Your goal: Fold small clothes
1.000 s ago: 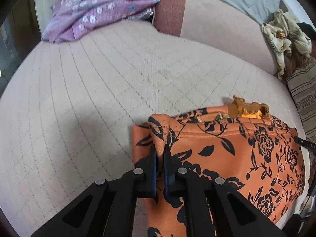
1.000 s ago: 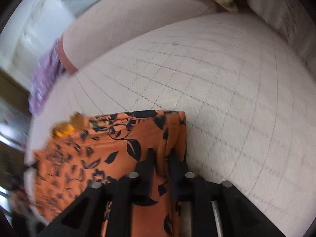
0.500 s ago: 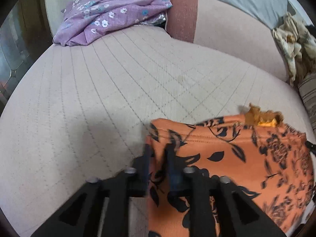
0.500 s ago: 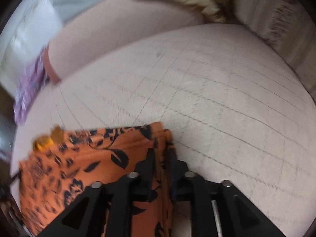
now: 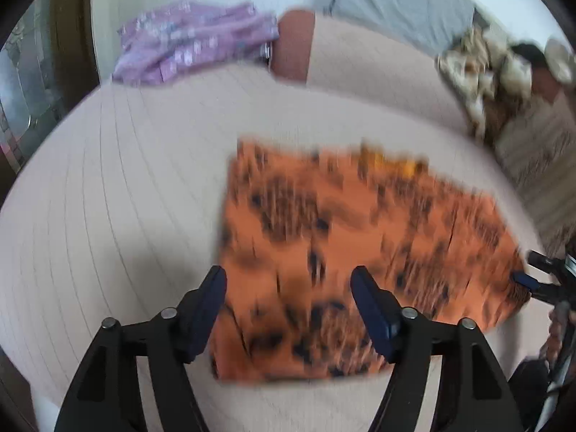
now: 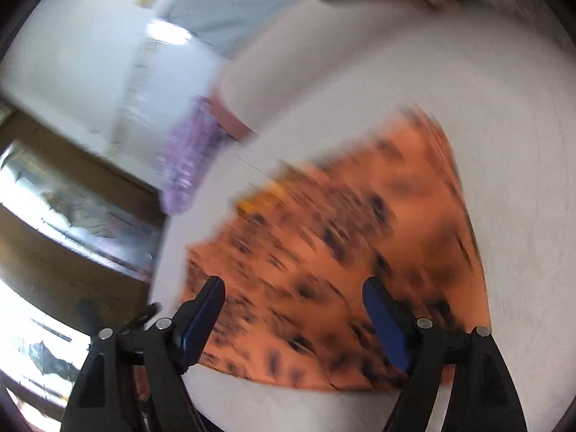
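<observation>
An orange garment with a black flower print (image 5: 352, 237) lies flat and folded on the beige quilted sofa seat (image 5: 115, 194); it also shows in the right wrist view (image 6: 360, 252). Both views are motion-blurred. My left gripper (image 5: 288, 309) is open and empty, raised above the garment's near left part. My right gripper (image 6: 293, 318) is open and empty, above the garment's near edge. The right gripper's tip shows at the right edge of the left wrist view (image 5: 532, 280).
A crumpled purple flowered garment (image 5: 194, 46) lies at the back left of the seat. A beige bolster with a rust-red end (image 5: 295, 46) runs along the back. A heap of cream and brown clothes (image 5: 493, 79) sits at the back right.
Both grippers have opened and let go of the orange garment. They have pulled back and up, and the garment now lies flat on the seat.
</observation>
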Demonstrator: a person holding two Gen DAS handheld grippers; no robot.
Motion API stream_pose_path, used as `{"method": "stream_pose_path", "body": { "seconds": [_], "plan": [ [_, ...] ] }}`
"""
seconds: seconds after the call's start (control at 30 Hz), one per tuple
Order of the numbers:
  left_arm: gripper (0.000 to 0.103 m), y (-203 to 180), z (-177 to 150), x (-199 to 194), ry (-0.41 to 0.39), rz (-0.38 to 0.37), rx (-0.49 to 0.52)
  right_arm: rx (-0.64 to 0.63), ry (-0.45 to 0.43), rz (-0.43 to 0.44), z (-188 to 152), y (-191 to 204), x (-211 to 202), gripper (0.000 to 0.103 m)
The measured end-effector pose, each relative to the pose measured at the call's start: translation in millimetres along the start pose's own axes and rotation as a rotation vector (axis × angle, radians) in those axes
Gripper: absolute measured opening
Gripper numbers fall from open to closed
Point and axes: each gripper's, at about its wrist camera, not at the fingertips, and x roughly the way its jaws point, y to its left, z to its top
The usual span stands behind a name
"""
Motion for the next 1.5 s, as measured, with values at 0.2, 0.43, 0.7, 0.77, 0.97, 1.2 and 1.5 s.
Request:
{"method": "stream_pose_path", "body": {
  "seconds": [0.2,0.43,0.7,0.77,0.97,1.2,1.5],
  "plan": [
    [0.072,-0.7,-25.0,5.4,0.051,0.130,0.033,0.106,-0.051,-0.049,-9.7,-17.5,-18.8,0.078],
    [0.074,14.6,-38.7,13.2,0.127,0.121,-0.040,0.164,-0.014,-0.054,-33.0,-49.0,-5.8,0.078],
    [0.075,20.0,-42.9,7.5,0.132,0.140,-0.070,0.069,-0.046,0.018,-40.9,-18.3,-30.6,0.085],
    [0.075,21.9,-44.2,7.3,0.136,0.138,-0.070,0.132,0.027,-0.076,-49.2,-39.3,-10.3,0.083],
    [0.077,23.5,-43.8,9.0,0.136,0.148,-0.054,0.107,-0.052,-0.080,-45.1,-18.8,-34.1,0.083],
    [0.078,21.9,-34.7,-5.8,0.101,0.178,-0.047,0.149,-0.026,-0.070,-49.8,-39.8,-24.3,0.085],
    [0.078,-24.1,-5.1,-32.7,-0.106,0.070,0.009,0.292,-0.082,-0.106,-65.4,-61.2,-61.6,0.085]
  ]
}}
